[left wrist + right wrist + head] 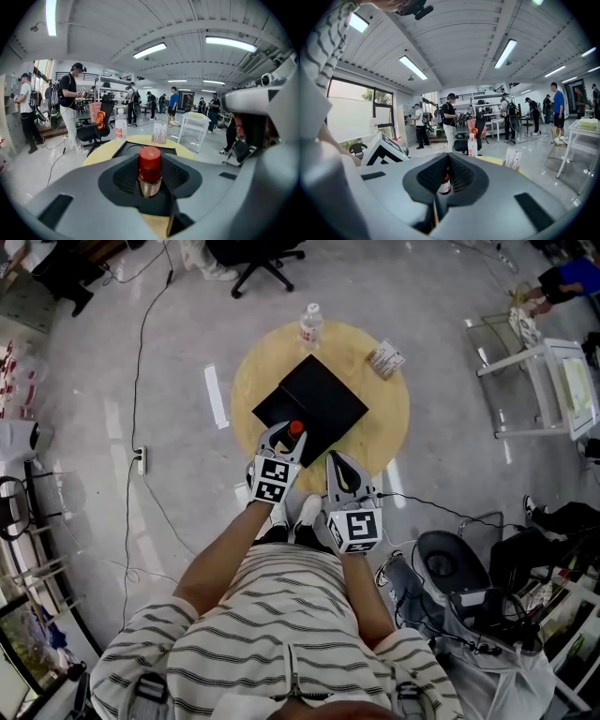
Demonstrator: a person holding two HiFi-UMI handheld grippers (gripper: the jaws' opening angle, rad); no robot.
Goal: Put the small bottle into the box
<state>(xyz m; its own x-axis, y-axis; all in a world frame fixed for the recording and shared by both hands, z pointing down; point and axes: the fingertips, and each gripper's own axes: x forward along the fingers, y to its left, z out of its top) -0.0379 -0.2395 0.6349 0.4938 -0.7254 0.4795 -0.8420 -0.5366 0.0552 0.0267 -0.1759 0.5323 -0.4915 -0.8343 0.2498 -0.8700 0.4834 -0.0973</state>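
A small bottle (296, 427) with a red cap (150, 158) and a pale body is held upright in my left gripper (289, 439), which is shut on it at the near edge of the black box (323, 395). The box lies open in two flat black halves on the round yellow table (384, 418). In the left gripper view the box (154, 149) lies just beyond the bottle. My right gripper (339, 465) hangs beside the left one, nearer to me, shut with nothing in it. Through the notch of its jaws the right gripper view shows the small bottle (444, 184).
A clear water bottle (310, 322) stands at the table's far edge, and a small printed packet (385, 358) lies at the far right. An office chair (262, 263), a white side table (553, 381), floor cables and bags surround the table. People stand in the background.
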